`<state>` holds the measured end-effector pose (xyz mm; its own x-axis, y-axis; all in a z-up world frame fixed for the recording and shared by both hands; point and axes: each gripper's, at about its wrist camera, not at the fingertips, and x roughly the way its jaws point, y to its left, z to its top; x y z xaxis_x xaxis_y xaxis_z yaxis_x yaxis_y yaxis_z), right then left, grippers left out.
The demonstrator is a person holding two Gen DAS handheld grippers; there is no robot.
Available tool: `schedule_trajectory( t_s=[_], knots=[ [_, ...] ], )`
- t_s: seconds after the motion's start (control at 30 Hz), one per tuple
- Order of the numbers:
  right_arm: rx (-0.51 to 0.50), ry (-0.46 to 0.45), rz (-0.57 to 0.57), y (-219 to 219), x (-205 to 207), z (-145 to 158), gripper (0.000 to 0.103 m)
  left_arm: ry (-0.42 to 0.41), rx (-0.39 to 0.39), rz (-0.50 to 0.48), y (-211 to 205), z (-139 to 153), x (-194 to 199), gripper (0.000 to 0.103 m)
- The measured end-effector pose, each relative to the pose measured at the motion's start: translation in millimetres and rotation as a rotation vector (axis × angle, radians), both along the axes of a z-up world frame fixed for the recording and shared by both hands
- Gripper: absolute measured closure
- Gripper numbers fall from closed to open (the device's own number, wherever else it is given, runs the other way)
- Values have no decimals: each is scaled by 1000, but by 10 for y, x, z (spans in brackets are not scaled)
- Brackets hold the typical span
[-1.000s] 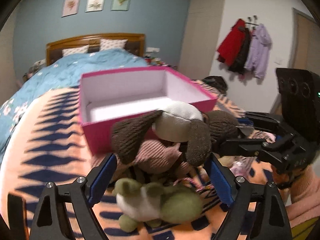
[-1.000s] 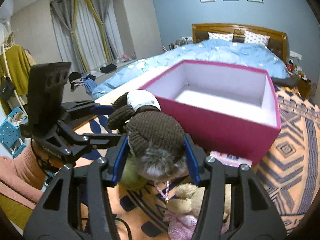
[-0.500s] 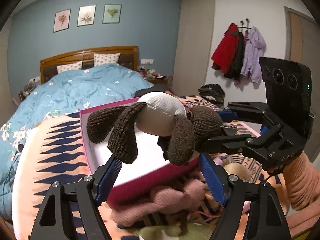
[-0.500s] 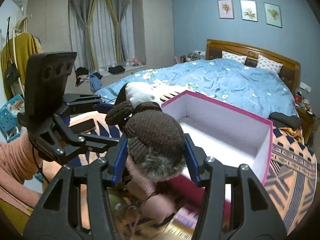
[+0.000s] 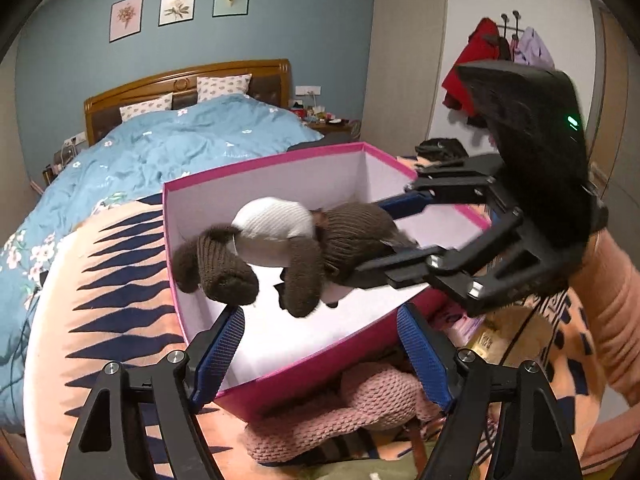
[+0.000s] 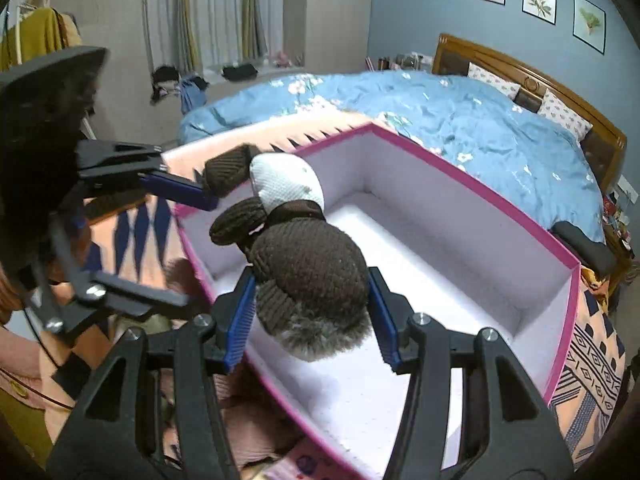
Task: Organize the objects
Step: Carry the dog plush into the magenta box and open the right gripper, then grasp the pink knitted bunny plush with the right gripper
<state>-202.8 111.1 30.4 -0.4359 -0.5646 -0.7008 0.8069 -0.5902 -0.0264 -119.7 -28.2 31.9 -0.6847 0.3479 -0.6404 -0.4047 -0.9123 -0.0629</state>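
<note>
Bed: knitted toy (image 6: 308, 280) in right gripper (image 6: 310, 312) now above pink box (image 6: 460, 184).

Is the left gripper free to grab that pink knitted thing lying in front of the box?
Probably yes. The left gripper is open and empty, and the pink knitted thing lies just below its fingers, outside the pink box, with nothing covering it.

The box (image 5: 280, 376) sits on the blanket (image 5: 120, 300) at the foot of the bed (image 5: 172, 148). Above the box hangs the plush toy (image 5: 280, 240), between the right tool's (image 6: 312, 312) pads. The left tool (image 5: 320, 344) stands before the box's near wall; a knitted garment (image 5: 360, 412) lies against that wall
</note>
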Motion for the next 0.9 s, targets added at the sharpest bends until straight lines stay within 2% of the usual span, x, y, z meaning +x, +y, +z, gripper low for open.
schedule_trajectory(
  t_s=[0.13, 0.23, 0.33, 0.4, 0.53, 0.67, 0.77, 0.9],
  knots=[
    [68, -63, 24, -107, -99, -172, 46, 5, -27, -7, 47, -27, 18, 23],
    [50, -77, -6, -116, -152, -183, 36, 7, -21, -3, 53, -29, 36, 23],
    [35, -71, -84, -90, -156, -164, 35, 4, -4, 12, 25, -26, 66, 23],
    [-16, -85, -125, 10, -124, -135, 35, 9, 14, 23, -14, -11, 104, 22],
    [-150, -79, -158, 253, 137, 15, 35, 17, 81, 34, -138, 25, 206, 21],
    [-250, -72, -206, 512, 530, 65, 31, 36, 116, 15, -191, 46, 358, 16],
    [-287, -100, -229, 618, 787, -36, 31, 34, 121, 0, -182, -6, 454, 13],
    [-271, -153, -279, 671, 991, -285, 31, 1, 108, -11, -151, -154, 521, 13]
  ],
)
